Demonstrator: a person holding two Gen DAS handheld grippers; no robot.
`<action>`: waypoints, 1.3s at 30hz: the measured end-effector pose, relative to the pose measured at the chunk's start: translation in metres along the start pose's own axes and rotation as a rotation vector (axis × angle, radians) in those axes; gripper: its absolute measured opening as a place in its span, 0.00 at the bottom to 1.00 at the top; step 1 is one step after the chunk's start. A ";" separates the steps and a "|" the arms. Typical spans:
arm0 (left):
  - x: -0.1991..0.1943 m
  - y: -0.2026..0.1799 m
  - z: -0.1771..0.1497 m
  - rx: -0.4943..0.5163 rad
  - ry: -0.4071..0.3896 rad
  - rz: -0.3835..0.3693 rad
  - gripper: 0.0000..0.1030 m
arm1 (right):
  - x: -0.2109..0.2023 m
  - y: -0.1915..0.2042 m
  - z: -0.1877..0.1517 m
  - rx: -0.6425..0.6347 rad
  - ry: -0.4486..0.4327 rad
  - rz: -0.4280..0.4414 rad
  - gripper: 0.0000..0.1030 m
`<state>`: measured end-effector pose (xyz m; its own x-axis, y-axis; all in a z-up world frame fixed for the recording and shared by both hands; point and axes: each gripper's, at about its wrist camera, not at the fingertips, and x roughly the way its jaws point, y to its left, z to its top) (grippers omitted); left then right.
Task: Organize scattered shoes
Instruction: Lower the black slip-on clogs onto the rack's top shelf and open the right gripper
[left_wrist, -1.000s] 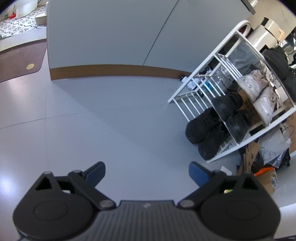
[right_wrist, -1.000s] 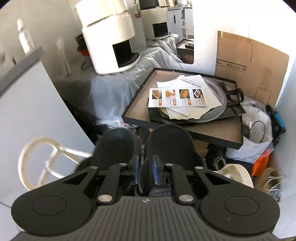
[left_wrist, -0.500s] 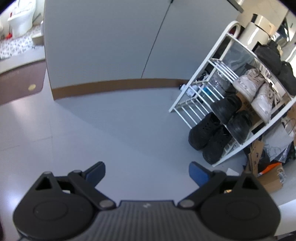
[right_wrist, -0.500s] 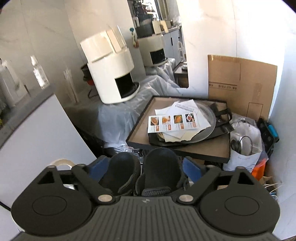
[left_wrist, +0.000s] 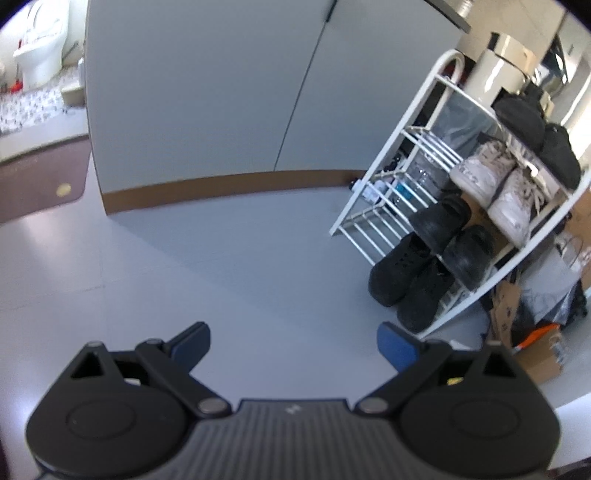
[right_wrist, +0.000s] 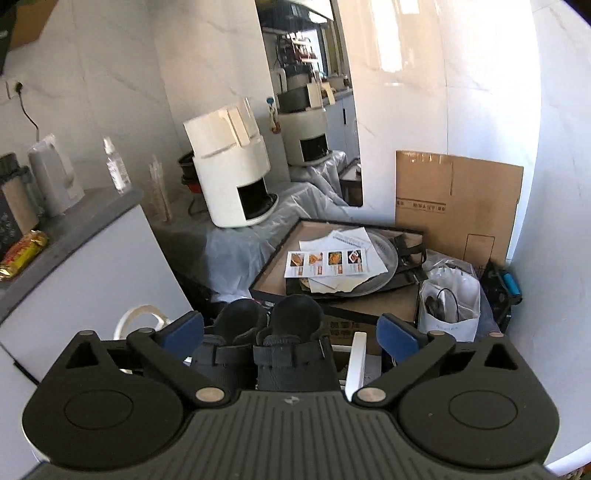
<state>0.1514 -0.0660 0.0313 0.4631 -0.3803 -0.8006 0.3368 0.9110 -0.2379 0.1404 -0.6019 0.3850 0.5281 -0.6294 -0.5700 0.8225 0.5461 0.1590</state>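
Pale grey floor (left_wrist: 221, 277) ahead of the left fingers, with a grey cabinet (left_wrist: 203, 110) beyond and no loose shoe anywhere on the visible stretch. To the right of those fingers and further ahead, a white shoe rack (left_wrist: 388, 147), filled tier by tier: black trainers (left_wrist: 406, 277) lowest, black shoes (left_wrist: 454, 236) above them, pale sneakers (left_wrist: 491, 177) higher, a dark pair at the very top.

Left gripper (left_wrist: 293, 338): fingers spread wide, nothing between them, only bare floor.

Right gripper (right_wrist: 290, 325): fingers spread wide too, gripping nothing. Between and just ahead of them, a black strapped pair (right_wrist: 295, 314) side by side, toes pointing away, apparently on the rack's top level, with a white rail of the rack just inside the right finger. No visible contact between pads and shoes. Beyond the pair, a tray (right_wrist: 280, 258) of papers, a white appliance (right_wrist: 229, 177) and a cardboard sheet (right_wrist: 458, 192).

Judging the step: fits either a pair just set down and released, or a pair straddled ahead of a grasp; impossible to settle from this moment. Every shoe in view already on the rack, paired by tier, so probably late in the tidying, though floor outside both views remains unseen. Calls next for care with the open right fingers near the rail and the pair, to avoid knocking either shoe off the top level.
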 end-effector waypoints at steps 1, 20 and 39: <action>-0.001 -0.001 -0.001 0.008 -0.002 0.008 0.95 | -0.006 -0.003 -0.003 -0.007 -0.007 -0.005 1.00; -0.036 -0.026 -0.025 0.041 -0.040 -0.027 0.96 | -0.097 -0.006 -0.077 -0.136 -0.067 0.116 1.00; -0.048 -0.052 -0.037 0.066 -0.078 -0.045 0.96 | -0.123 -0.019 -0.184 -0.277 -0.066 0.221 1.00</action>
<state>0.0816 -0.0887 0.0623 0.5075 -0.4340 -0.7444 0.4103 0.8814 -0.2342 0.0210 -0.4331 0.3044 0.7071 -0.5085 -0.4914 0.6031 0.7965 0.0435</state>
